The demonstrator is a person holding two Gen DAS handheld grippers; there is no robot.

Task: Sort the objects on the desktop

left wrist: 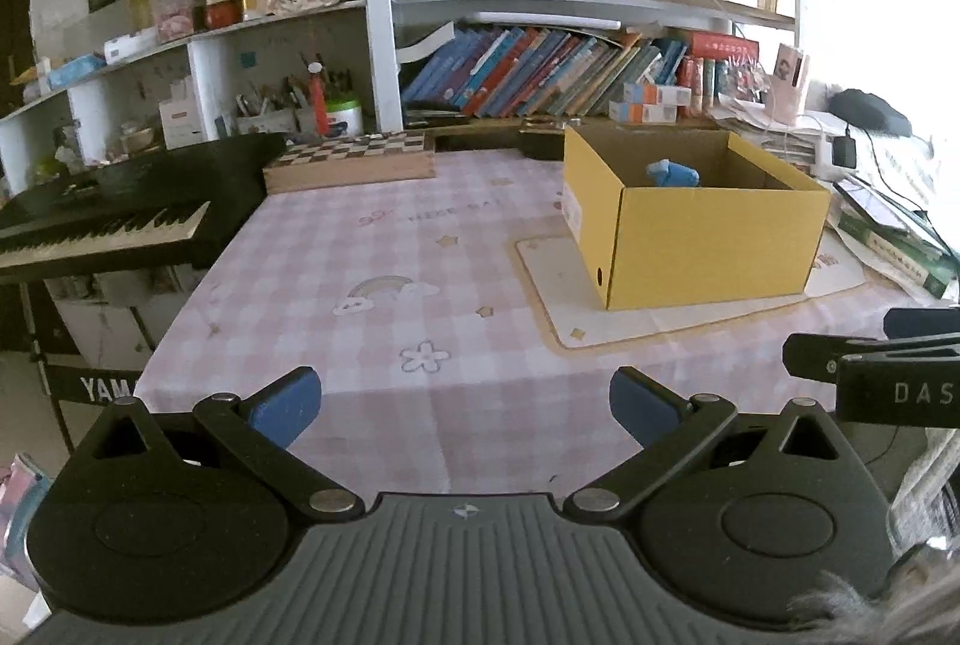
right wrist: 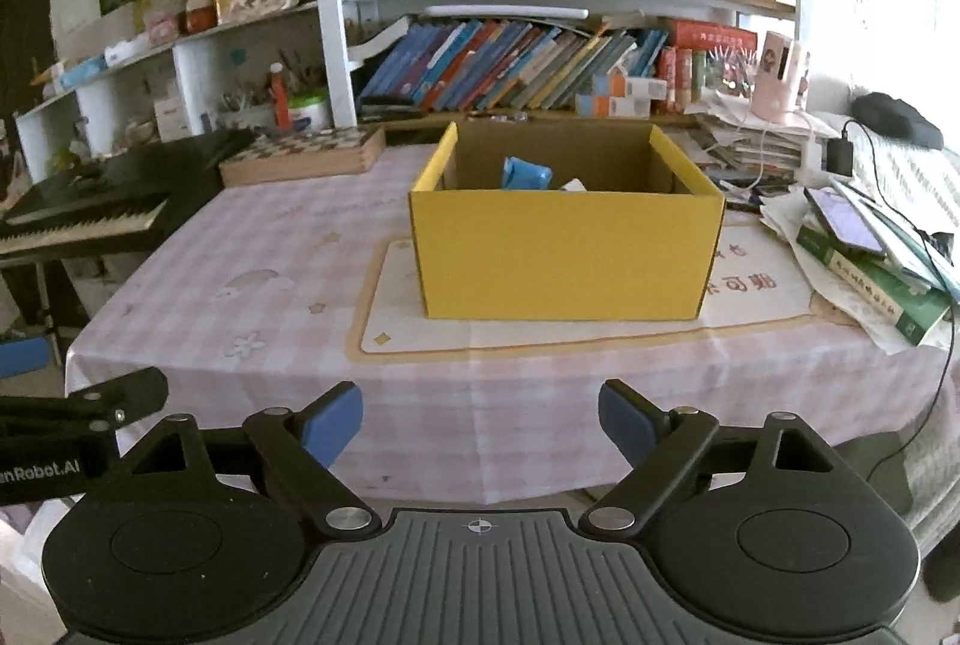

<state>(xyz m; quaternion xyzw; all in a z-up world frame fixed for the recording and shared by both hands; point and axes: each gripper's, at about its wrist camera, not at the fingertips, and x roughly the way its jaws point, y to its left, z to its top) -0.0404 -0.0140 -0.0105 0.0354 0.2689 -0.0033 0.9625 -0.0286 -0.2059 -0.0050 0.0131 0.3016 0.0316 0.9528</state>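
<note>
A yellow cardboard box (left wrist: 714, 237) (right wrist: 564, 255) stands open-topped on a pale mat on the pink checked tablecloth (left wrist: 372, 261) (right wrist: 252, 285). Inside it lie a blue object (left wrist: 672, 174) (right wrist: 525, 174) and a white thing (right wrist: 575, 185). My left gripper (left wrist: 465, 408) hovers open over the table's near edge, nothing between its blue pads. My right gripper (right wrist: 480, 420) is also open and empty, well short of the box, at the table's front edge. Part of the right gripper (left wrist: 870, 363) shows at the right of the left wrist view; the left gripper (right wrist: 78, 405) shows at the left of the right wrist view.
A chessboard box (left wrist: 354, 162) (right wrist: 306, 156) lies at the back of the table. A black keyboard (left wrist: 108, 225) (right wrist: 78, 219) stands to the left. Books, papers and a phone (right wrist: 846, 222) pile up at the right. Crowded shelves (left wrist: 540, 75) fill the wall behind.
</note>
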